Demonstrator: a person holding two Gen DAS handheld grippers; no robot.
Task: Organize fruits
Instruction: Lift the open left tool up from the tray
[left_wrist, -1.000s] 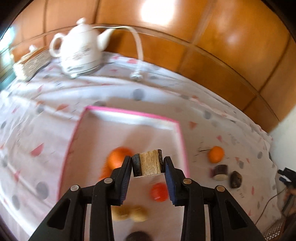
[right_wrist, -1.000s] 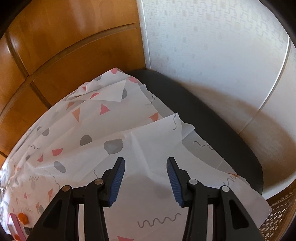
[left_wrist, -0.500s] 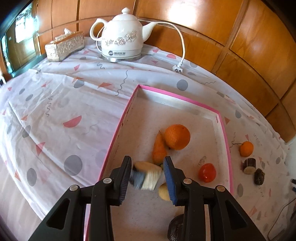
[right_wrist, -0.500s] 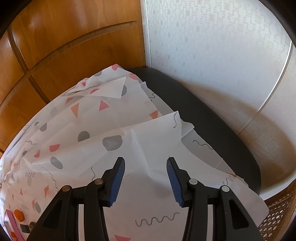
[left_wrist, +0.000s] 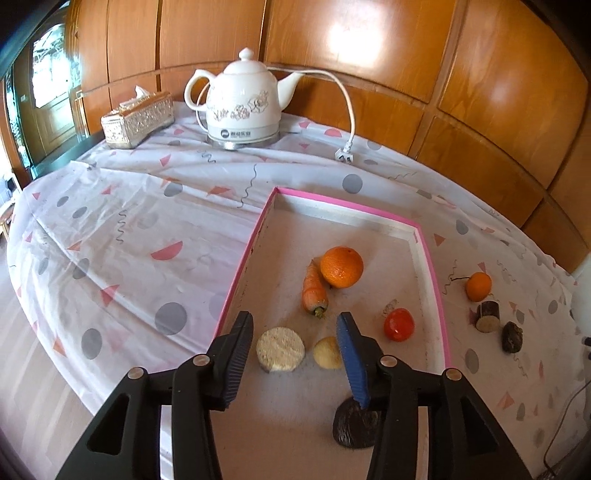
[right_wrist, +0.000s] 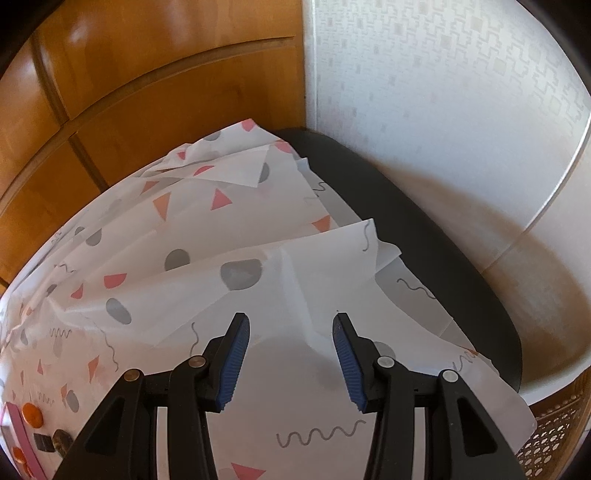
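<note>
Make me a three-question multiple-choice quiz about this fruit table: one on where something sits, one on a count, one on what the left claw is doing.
1. Where is the small orange?
A. inside the pink-rimmed tray
B. on the cloth outside the tray
C. beside the teapot

2. How many dark pieces lie near that small orange, outside the tray?
A. none
B. two
C. five

3. The left claw is:
A. open, holding nothing
B. clamped on the carrot
C. clamped on the big orange

Answers:
1 B, it lies beyond the pink-rimmed tray.
2 B, the cut log piece and a dark lump.
3 A, its jaws have just been opening, clear of the pale round slice.
</note>
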